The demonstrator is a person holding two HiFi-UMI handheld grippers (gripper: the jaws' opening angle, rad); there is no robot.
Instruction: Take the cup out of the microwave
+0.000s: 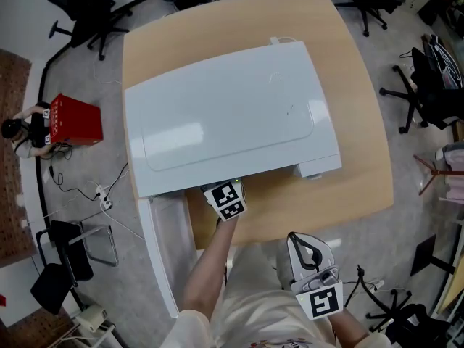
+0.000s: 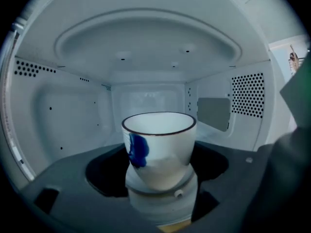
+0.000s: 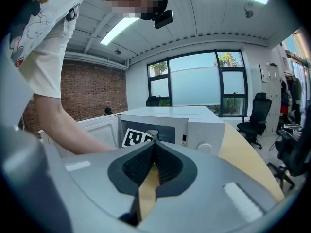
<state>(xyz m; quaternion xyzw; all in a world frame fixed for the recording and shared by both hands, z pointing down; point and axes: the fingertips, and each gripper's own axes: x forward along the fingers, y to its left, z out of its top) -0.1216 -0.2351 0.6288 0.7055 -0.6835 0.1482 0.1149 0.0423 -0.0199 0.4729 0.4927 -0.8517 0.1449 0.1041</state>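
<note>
We read no words, brand names or numbers in any view. The only printed signs are black-and-white square markers on the left cube (image 1: 226, 200) and right cube (image 1: 320, 301), without legible characters.

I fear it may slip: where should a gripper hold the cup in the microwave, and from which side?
Hold the cup across its upper wall, under the rim, one jaw on each side, entering the microwave level from its open front. It stands upright, shows no handle, and narrows downward, so lower grips may slide.
</note>
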